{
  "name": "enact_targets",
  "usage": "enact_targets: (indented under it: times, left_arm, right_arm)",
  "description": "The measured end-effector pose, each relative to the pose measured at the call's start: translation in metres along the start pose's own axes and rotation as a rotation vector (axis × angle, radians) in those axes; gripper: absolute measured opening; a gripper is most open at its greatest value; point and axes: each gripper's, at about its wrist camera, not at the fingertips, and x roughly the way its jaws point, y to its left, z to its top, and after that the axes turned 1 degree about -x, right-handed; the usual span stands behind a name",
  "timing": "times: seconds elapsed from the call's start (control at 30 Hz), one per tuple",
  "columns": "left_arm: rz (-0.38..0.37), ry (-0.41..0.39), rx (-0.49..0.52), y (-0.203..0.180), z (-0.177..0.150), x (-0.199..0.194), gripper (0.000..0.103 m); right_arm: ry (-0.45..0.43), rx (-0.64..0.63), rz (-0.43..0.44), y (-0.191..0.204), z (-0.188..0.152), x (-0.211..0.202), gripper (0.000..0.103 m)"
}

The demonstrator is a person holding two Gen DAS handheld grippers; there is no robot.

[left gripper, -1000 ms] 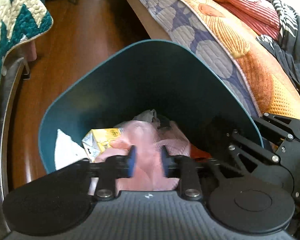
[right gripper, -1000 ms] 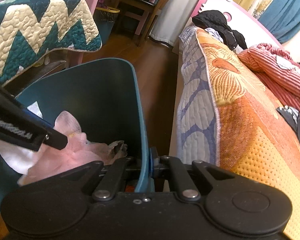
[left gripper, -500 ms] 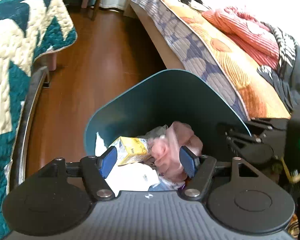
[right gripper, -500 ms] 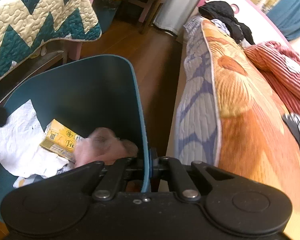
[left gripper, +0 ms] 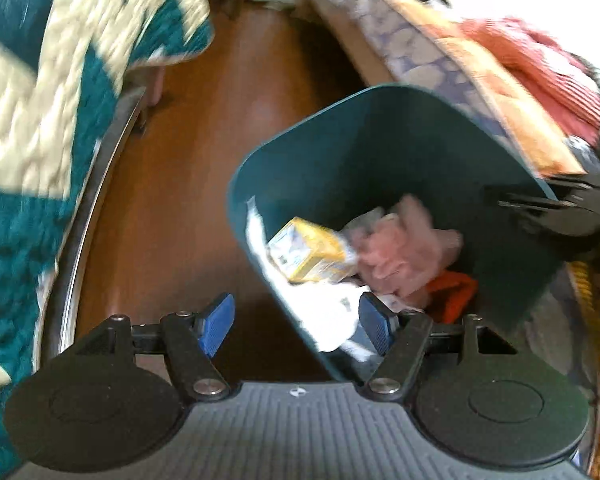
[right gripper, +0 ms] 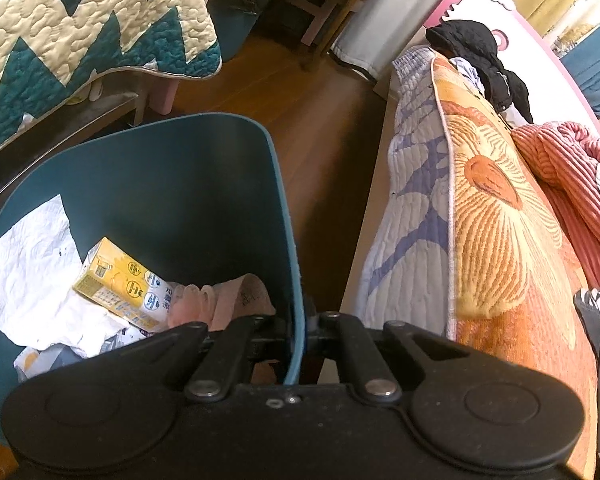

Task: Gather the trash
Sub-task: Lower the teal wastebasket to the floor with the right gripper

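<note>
The teal trash bin (right gripper: 204, 200) is clamped at its rim by the right claw (right gripper: 300, 332) beside the bed (right gripper: 500, 220). The left claw (left gripper: 296, 324) is spread, empty. The bin should be kept level so the yellow carton (right gripper: 128, 284) stays inside.

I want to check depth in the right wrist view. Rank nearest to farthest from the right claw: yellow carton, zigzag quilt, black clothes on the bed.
1. Yellow carton: inside the teal bin whose rim the right claw grips, just left.
2. Zigzag quilt: beyond the bin, upper left.
3. Black clothes: far end of the bed, upper right.
</note>
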Motion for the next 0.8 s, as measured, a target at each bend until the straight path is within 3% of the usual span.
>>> enact_targets:
  times: [0.13, 0.2, 0.3, 0.6, 0.8]
  left_arm:
    - [0.012, 0.112, -0.064, 0.004, 0.002, 0.034, 0.065]
    - [0.016, 0.143, -0.075, 0.004, -0.001, 0.047, 0.03]
    - [0.009, 0.151, -0.072, -0.001, -0.005, 0.056, 0.012]
    - [0.136, 0.1, 0.029, 0.004, 0.001, 0.037, 0.01]
    - [0.219, 0.109, 0.116, 0.008, 0.005, 0.013, 0.011]
  right_arm:
    - [-0.001, 0.01, 0.005, -0.002, -0.003, -0.002, 0.005]
    - [-0.004, 0.018, 0.01, -0.003, -0.005, -0.003, 0.004]
    - [-0.012, 0.027, 0.025, -0.002, -0.005, -0.006, 0.004]
    - [0.0, -0.001, 0.091, 0.026, -0.013, -0.011, 0.006]
    - [0.024, 0.101, 0.138, 0.04, -0.027, -0.007, 0.006]
